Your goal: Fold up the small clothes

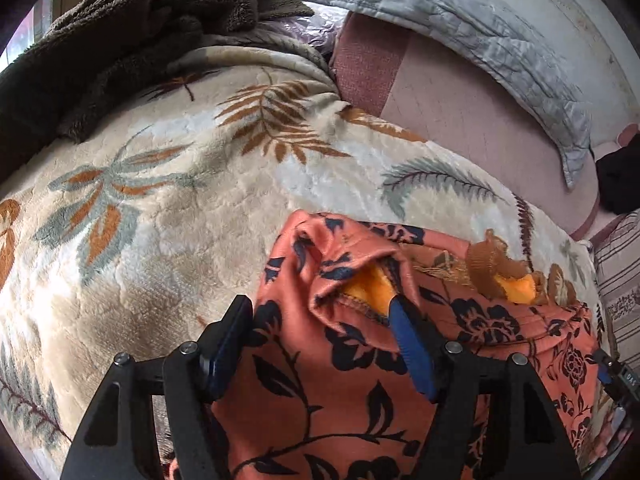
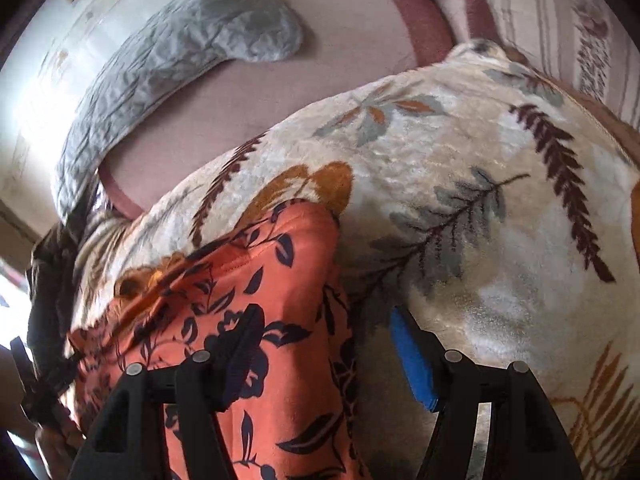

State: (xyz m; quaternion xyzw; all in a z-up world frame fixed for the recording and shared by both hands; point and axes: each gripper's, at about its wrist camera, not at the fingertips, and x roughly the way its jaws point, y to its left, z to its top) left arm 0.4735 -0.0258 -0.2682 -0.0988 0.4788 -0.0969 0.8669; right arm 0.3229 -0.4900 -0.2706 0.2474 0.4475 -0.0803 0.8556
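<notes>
**Trainee:** What am I looking at, largest thing first?

**Operator:** A cream fleece blanket with a leaf print [image 1: 168, 184] covers the bed and is my work surface. At its near edge lies the task's piece, a small orange garment with a dark floral print [image 1: 340, 384]. It is partly gathered, with its yellow lining [image 1: 370, 290] showing at a turned-over edge. Far off are a grey quilt [image 1: 460, 28] and a brown fleece throw [image 1: 120, 28], both well apart from the work.

**Trainee:** And the claws?

**Operator:** My left gripper [image 1: 326, 336] is released. Its jaws stand wide with the garment's raised fold between them, and the right pad sits at the lining without pinching. My right gripper [image 2: 324, 344] is also released. It straddles the garment's right edge, with one finger over the cloth and the blue-padded finger [image 2: 412, 364] over bare blanket.

**Trainee:** What could go wrong from here?

**Operator:** In my judgement the biggest risk is the blanket. Its deep pile could be caught with the garment if my right jaws close this low. Next, the loose fold on the left could slump open with nothing holding it. Least, the left pad could snag the lining and drag that edge askew.
</notes>
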